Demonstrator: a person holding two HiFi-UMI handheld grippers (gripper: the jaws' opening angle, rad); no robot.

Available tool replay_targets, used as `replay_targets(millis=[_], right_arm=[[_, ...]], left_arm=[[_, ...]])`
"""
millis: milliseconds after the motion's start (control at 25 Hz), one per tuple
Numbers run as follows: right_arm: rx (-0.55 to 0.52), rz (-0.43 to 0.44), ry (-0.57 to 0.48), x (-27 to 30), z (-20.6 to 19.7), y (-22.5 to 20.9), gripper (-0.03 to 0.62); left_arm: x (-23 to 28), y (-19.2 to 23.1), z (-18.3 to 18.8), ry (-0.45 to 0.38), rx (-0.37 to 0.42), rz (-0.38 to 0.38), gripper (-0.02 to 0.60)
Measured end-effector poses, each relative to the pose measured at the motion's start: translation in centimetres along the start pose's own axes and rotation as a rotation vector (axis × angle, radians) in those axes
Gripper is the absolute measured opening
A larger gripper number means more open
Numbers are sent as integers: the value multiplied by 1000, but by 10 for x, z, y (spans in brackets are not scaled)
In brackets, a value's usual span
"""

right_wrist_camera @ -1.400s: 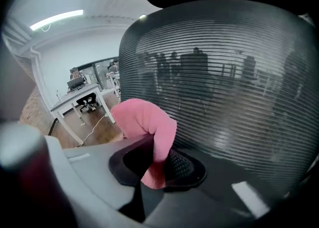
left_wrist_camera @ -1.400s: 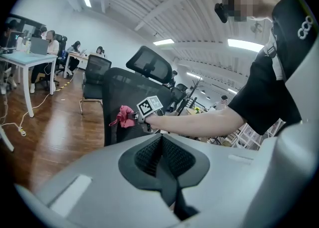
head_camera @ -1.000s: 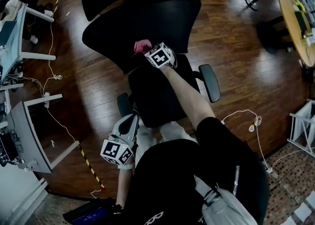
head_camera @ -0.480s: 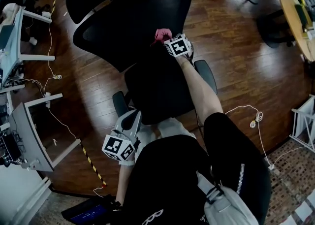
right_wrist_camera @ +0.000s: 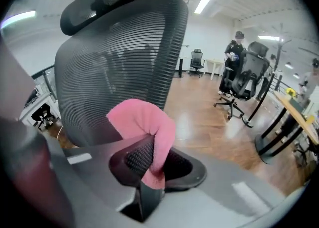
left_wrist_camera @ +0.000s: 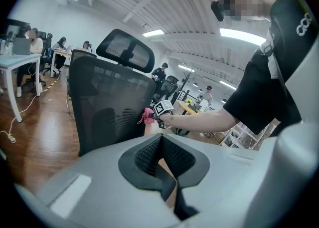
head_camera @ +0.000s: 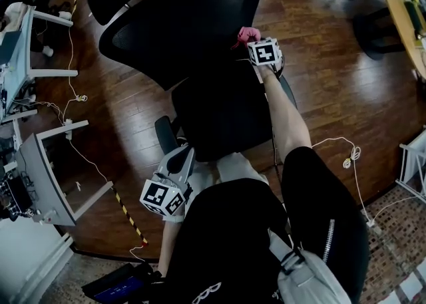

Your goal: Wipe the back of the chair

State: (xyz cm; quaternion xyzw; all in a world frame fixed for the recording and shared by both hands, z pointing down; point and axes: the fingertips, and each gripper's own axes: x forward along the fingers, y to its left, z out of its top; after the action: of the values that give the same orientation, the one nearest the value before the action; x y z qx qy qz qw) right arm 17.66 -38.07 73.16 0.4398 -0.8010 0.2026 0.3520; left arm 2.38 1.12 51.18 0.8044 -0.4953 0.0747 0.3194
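Note:
A black mesh office chair stands in front of me; its backrest (head_camera: 180,20) (right_wrist_camera: 124,57) (left_wrist_camera: 107,102) tilts away, with a headrest (right_wrist_camera: 99,0) on top. My right gripper (head_camera: 247,36) (right_wrist_camera: 152,154) is shut on a pink cloth (right_wrist_camera: 144,122) (head_camera: 247,34) (left_wrist_camera: 147,116) and holds it against the backrest's right edge, on its seat-facing side. My left gripper (head_camera: 178,169) (left_wrist_camera: 160,154) hangs low by my left hip, away from the chair, shut with nothing between its pads.
The chair's seat (head_camera: 219,113) and armrests (head_camera: 164,136) lie below the backrest. White desks (head_camera: 40,163) and cables line the left. A round wooden table (head_camera: 403,23) and other chairs (right_wrist_camera: 246,85) stand to the right. People sit and stand in the distance.
My right gripper has slid the pink cloth rightward along the backrest, from near its middle to its right edge. The left gripper has barely moved.

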Motion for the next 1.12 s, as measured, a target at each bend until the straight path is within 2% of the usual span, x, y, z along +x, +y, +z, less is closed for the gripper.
replay_targets(millis=[200,280,520,720,1120], right_arm=[[145,-176,35,-15,-22,-39,46],[175,-193,44,-14,-28,-39,46],[122,-62,42,12,-24,21,46],[130,-1,31,22,-11,72,46],[42,145,32,32,-5,183,44]], left_arm=[[-9,2,-3,-13,-8,8,-8],[-12,2,-4,-19,-12,8,-8],[-26,7,-13,-21,-14,17,-8],[-39,16,-22,-28,-32,39,-8],[-64,28,-25,-55,-49,52,-8]])
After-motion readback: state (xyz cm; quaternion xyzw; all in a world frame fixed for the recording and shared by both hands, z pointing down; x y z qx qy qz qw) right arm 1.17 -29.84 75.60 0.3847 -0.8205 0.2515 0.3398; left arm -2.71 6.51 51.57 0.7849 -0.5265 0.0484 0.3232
